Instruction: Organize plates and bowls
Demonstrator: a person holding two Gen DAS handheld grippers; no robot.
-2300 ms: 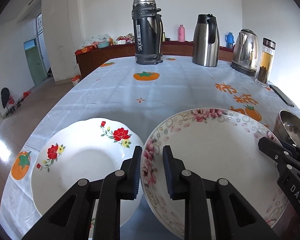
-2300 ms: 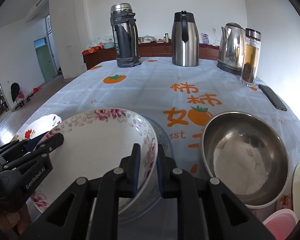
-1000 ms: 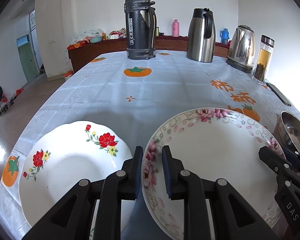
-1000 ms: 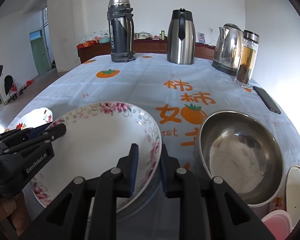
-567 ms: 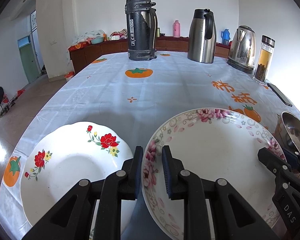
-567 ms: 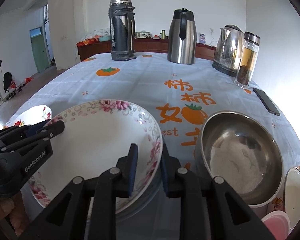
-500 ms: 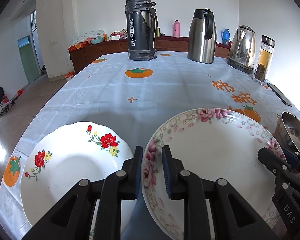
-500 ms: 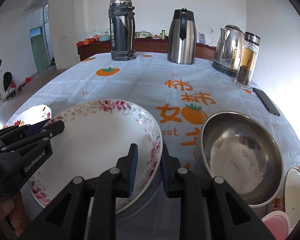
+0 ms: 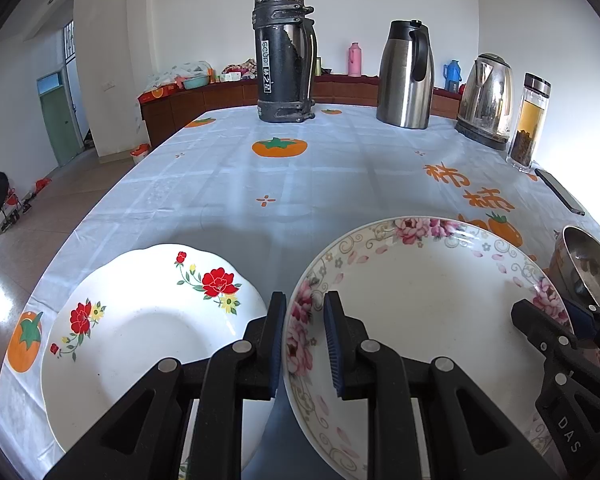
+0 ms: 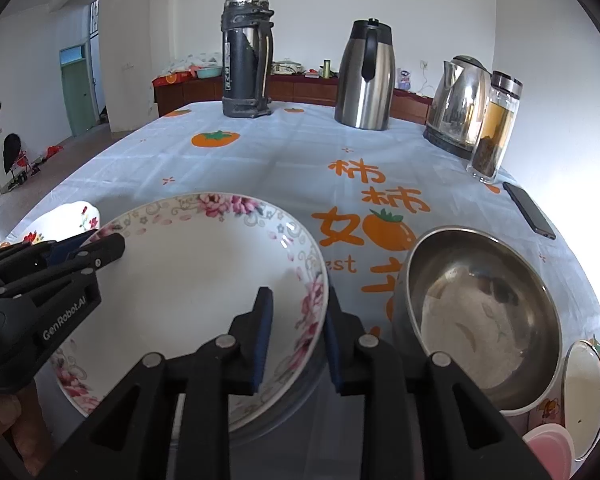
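Note:
A white plate with pink flowers (image 9: 428,304) (image 10: 196,272) is level just above the tablecloth, with another dish's rim (image 10: 296,388) showing under its right side. My left gripper (image 9: 304,300) (image 10: 104,248) is shut on the plate's left rim. My right gripper (image 10: 298,300) (image 9: 548,312) straddles the right rim. Its jaws are opening and its pads stand a little off the rim. A white plate with red flowers (image 9: 140,332) (image 10: 72,216) lies flat to the left. A steel bowl (image 10: 480,312) (image 9: 588,264) sits to the right.
At the table's far end stand a black thermos (image 9: 284,60), a steel jug (image 9: 406,76), a kettle (image 9: 486,100) and a glass jar (image 9: 528,120). A phone (image 10: 528,212) lies near the right edge. A pink-lidded tub (image 10: 548,452) and a small white dish (image 10: 584,396) sit at the near right.
The right gripper's jaws have spread slightly around the plate's right rim. The left gripper keeps its hold, and the plate has barely moved over the last second.

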